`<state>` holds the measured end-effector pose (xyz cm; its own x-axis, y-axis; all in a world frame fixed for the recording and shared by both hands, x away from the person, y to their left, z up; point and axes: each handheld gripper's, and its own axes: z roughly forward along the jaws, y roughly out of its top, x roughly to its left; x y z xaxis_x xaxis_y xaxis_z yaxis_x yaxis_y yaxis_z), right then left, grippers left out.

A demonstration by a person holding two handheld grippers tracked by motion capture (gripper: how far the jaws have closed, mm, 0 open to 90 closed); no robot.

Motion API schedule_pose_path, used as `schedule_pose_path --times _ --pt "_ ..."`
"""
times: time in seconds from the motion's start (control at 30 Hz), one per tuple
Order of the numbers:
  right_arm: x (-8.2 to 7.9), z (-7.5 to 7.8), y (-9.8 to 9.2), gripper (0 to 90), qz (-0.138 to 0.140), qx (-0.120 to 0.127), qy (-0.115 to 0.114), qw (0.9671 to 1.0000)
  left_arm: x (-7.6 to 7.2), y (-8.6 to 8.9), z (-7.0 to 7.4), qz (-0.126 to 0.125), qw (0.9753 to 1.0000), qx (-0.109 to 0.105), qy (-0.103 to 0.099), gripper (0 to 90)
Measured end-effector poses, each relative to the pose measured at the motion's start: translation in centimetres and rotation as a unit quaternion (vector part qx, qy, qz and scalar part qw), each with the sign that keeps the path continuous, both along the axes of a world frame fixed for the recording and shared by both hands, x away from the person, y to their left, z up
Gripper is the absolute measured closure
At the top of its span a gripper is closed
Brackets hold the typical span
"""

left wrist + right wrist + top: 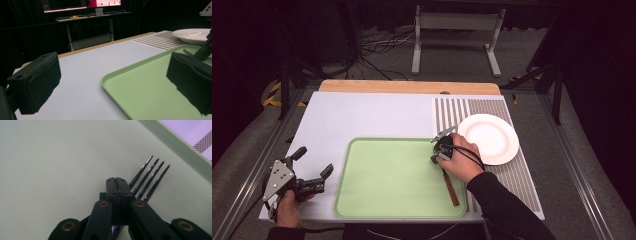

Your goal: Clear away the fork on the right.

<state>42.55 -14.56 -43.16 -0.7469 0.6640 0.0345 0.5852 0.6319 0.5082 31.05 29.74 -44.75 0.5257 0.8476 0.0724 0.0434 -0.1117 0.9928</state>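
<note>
Overhead forward-down; gripper views close; shared tray (pixel 362 200).

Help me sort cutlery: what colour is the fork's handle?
Brown, like wood; the fork shows it best in the high view.

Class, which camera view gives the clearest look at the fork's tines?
The right gripper view: the fork shows four tines fanned over the green tray, with the right gripper shut on its neck. The high view shows mainly its wooden handle; the left gripper view shows a dim sliver.
</note>
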Motion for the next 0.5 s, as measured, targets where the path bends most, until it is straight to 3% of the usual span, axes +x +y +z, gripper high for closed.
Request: schedule_pose_path --times 0.5 --pt "0.3 0.1 -1.4 90.0 -0.021 -0.01 -0.005 0.9997 0.0 0.0 0.0 0.0 1.0 0.002 0.0 0.1"
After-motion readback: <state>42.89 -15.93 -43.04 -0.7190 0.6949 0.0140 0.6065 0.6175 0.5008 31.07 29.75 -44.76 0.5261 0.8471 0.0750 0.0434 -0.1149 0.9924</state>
